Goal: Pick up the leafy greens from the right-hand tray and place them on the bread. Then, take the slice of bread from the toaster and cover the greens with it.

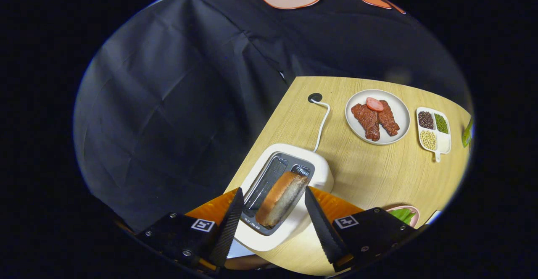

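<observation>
1. The gripper [274,201] is held above the toaster [290,195], its two fingers spread wide apart and pressing on nothing.
2. A slice of bread [280,199] stands in the toaster's right-hand slot, directly between the fingers but touched by neither; the left-hand slot is seen beside it, dark and without bread.
3. The toaster rests near the left edge of a wooden table [370,174], and a white cord [321,123] is led from it to a dark hole farther back.
4. Leafy greens [401,215] are seen on a pink plate [414,211] to the right — just past the right finger's mount.
5. Farther off, a round plate [377,116] carries pieces of meat, and a divided dish of beans [434,130] lies to its right.
</observation>
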The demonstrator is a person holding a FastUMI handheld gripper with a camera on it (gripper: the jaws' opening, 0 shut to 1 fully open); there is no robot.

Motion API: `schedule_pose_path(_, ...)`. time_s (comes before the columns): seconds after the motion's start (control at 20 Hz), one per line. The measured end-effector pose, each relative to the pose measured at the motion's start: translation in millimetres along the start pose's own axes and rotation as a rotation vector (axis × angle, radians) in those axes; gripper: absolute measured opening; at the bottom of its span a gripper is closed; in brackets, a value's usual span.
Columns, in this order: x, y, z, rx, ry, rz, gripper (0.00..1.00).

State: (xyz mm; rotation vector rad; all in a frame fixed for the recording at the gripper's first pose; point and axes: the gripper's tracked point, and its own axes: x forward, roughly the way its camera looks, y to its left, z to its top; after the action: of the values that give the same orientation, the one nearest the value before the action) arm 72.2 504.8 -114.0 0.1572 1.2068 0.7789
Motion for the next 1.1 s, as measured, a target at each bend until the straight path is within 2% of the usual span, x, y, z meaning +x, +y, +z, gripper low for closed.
schedule_pose_path(0.3, 12, -6, -11, 0.002, 0.052, -0.045, 0.64)
schedule_pose_path(0.5, 4, -12, -5, -0.041, -0.004, -0.077, 0.38)
schedule_pose_path(0.55, 1, -10, -4, -0.041, -0.015, -0.081, 0.28)
schedule_pose_path(0.65, -6, -6, -1, -0.042, -0.037, -0.057, 0.14)
schedule_pose_path(0.75, -19, -4, 0, -0.04, -0.062, -0.038, 0.12)
schedule_pose_path(1.0, -52, -12, 2, -0.039, -0.132, -0.015, 0.11)
schedule_pose_path(1.1, -63, -12, -2, -0.033, -0.154, 0.018, 0.11)
